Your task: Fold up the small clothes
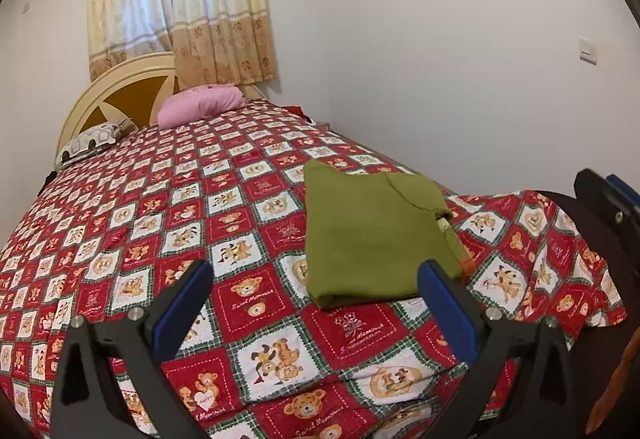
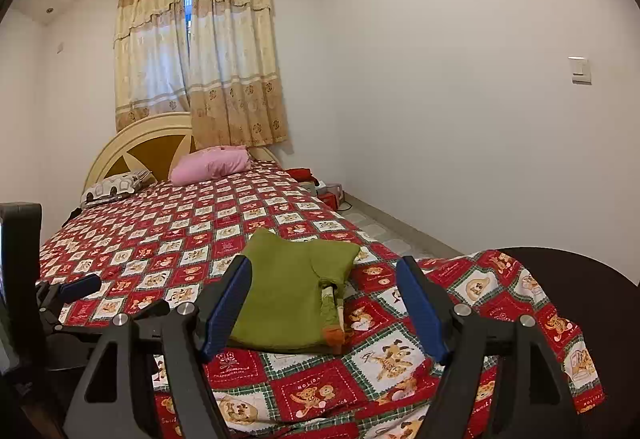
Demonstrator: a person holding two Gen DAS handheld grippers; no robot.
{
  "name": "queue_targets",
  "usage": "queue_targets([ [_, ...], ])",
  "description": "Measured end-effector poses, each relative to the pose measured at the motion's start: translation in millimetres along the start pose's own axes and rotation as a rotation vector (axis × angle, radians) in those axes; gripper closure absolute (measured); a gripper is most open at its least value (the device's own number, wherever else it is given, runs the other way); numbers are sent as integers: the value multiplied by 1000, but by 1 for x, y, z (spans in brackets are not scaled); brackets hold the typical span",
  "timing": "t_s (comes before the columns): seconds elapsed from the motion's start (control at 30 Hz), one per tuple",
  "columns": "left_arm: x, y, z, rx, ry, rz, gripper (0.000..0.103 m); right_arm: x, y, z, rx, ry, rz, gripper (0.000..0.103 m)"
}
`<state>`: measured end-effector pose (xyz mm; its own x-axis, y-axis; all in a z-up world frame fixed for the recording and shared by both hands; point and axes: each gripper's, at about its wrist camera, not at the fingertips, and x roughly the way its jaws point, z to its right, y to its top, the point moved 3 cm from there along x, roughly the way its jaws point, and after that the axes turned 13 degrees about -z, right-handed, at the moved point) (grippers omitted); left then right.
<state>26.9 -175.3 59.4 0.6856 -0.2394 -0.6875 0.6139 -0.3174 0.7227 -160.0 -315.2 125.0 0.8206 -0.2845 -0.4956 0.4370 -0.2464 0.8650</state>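
A small olive-green garment (image 1: 372, 235) lies folded on the red teddy-bear bedspread (image 1: 224, 215) near the foot of the bed; an orange trim shows at its right edge. My left gripper (image 1: 316, 271) is open and empty, held above the bed just in front of the garment's near edge. In the right wrist view the garment (image 2: 288, 299) lies straight ahead. My right gripper (image 2: 324, 267) is open and empty, its jaws standing either side of the garment, above it. The left gripper's finger (image 2: 80, 287) shows at the left edge of that view.
A pink pillow (image 1: 200, 105) and a patterned pillow (image 1: 94, 141) lie at the headboard (image 1: 120, 91). White walls stand to the right, curtains (image 2: 200, 59) behind. Boxes (image 2: 324, 191) sit on the floor beside the bed. A dark round surface (image 2: 580, 279) is at right.
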Motion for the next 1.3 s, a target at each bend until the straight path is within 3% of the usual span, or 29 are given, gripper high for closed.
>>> queue_targets([
  [1.3,7,-4,-1,2,11,-25,0,-1,-6,10,58,-40,-7,28],
])
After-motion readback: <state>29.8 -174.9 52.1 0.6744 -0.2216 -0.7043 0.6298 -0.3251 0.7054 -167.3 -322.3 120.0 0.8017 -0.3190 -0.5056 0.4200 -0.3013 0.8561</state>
